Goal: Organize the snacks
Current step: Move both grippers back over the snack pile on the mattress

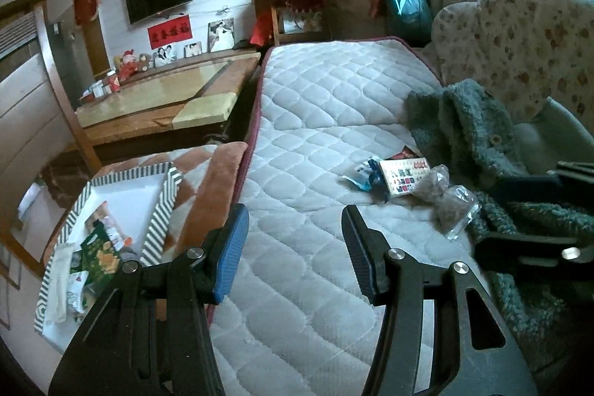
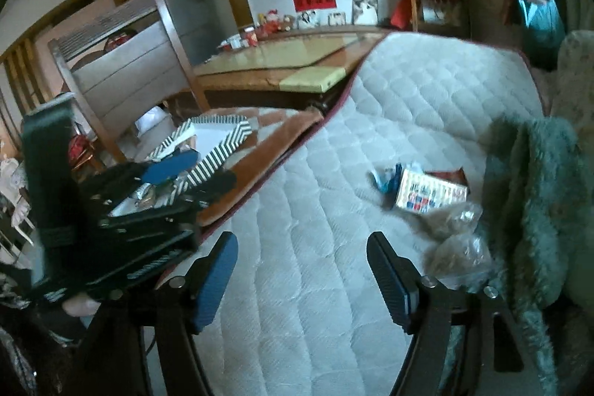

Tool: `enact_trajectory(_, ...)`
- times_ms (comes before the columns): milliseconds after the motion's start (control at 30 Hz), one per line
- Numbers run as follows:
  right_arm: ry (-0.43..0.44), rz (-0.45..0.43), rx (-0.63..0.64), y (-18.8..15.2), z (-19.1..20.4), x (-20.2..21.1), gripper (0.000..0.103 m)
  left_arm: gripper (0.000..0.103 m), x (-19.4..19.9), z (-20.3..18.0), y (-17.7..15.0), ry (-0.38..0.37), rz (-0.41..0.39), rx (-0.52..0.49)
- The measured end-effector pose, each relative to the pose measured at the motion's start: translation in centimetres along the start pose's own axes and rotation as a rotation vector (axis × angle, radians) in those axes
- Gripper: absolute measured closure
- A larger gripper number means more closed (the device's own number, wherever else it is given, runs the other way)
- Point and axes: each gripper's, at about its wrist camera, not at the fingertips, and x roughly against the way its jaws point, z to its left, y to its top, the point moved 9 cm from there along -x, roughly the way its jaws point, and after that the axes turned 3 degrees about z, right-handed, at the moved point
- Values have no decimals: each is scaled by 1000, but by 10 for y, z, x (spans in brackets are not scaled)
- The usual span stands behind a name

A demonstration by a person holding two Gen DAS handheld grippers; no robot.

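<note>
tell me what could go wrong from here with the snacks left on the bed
1. The two clear bags lie against the fuzzy teal garment, so the right gripper, open and empty, might pinch fabric along with a bag.
2. The white snack box partly overlaps a blue packet and a red one; lifting one may drag its neighbours.
3. The striped box sits off the mattress and already holds packets, so a carried snack could drop short.

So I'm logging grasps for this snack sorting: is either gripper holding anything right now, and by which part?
Nothing is held. The left gripper and the right gripper both stand open over the quilted mattress, with nothing between their fingers.
</note>
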Motion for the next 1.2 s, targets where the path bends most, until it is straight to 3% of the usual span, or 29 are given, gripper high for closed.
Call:
enact_trajectory(233,18,-10,-41,-2,-16,5,32,51,-29,-13,-2,-7,65,-3)
enact_trajectory(433,207,-50,-86,0,-13,10,31,51,-47,-18,-3,-11,97,4)
enact_trajectory(633,422,-62,-62,5,19,23,26,51,-60,-17,-3,-25,107,29)
enact_trajectory(767,473,-66,-55,7,27,24,26,51,-72,-13,-5,-30,132,40)
enact_trajectory(967,390,-9,-132,-2,-1,-2,26,51,-100,-15,-11,-88,230,92)
enact_trajectory(1100,295,43,-176,-13,-30,-21,26,51,-123,-28,-12,-197,337,164)
enact_trajectory(1200,219,71,-194,-18,-52,-32,26,51,-139,-36,-12,-232,396,200)
